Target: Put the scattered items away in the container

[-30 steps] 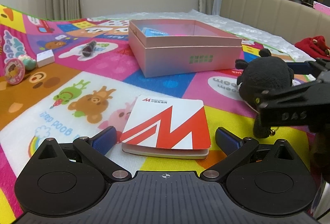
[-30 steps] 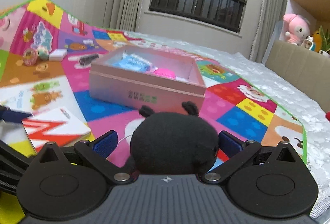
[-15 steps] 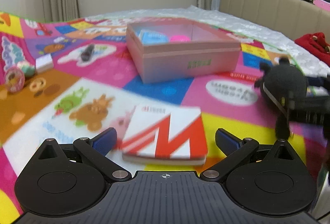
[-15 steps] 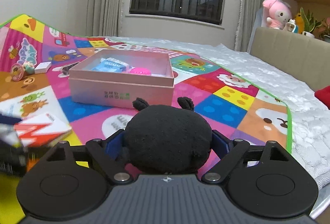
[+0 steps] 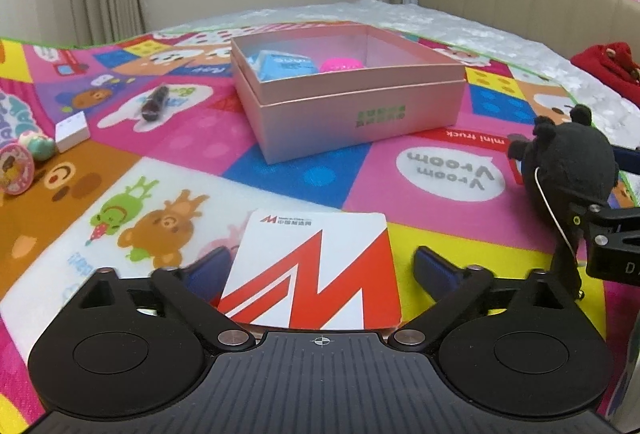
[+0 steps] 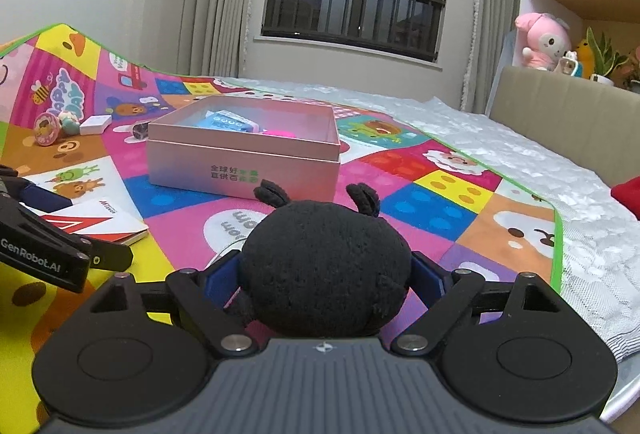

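Observation:
A pink open box (image 5: 352,102) stands on the colourful play mat and holds a blue packet (image 5: 282,64) and a pink ball (image 5: 340,65); it also shows in the right wrist view (image 6: 244,162). My right gripper (image 6: 326,282) is shut on a black plush toy (image 6: 326,274), lifted off the mat; the plush shows at the right in the left wrist view (image 5: 568,170). My left gripper (image 5: 320,270) is open, its fingers either side of a white and red card pack (image 5: 316,274) lying on the mat.
At the mat's left lie a dark pen-like item (image 5: 154,102), a small white box (image 5: 72,130), a round pink tin (image 5: 16,170) and a small green toy (image 5: 40,146). A beige headboard (image 5: 520,6) and a red cloth (image 5: 608,62) are at the right.
My right gripper closed on the black plush and raised it. My left gripper moved forward over the card pack, which now lies deeper between its open fingers.

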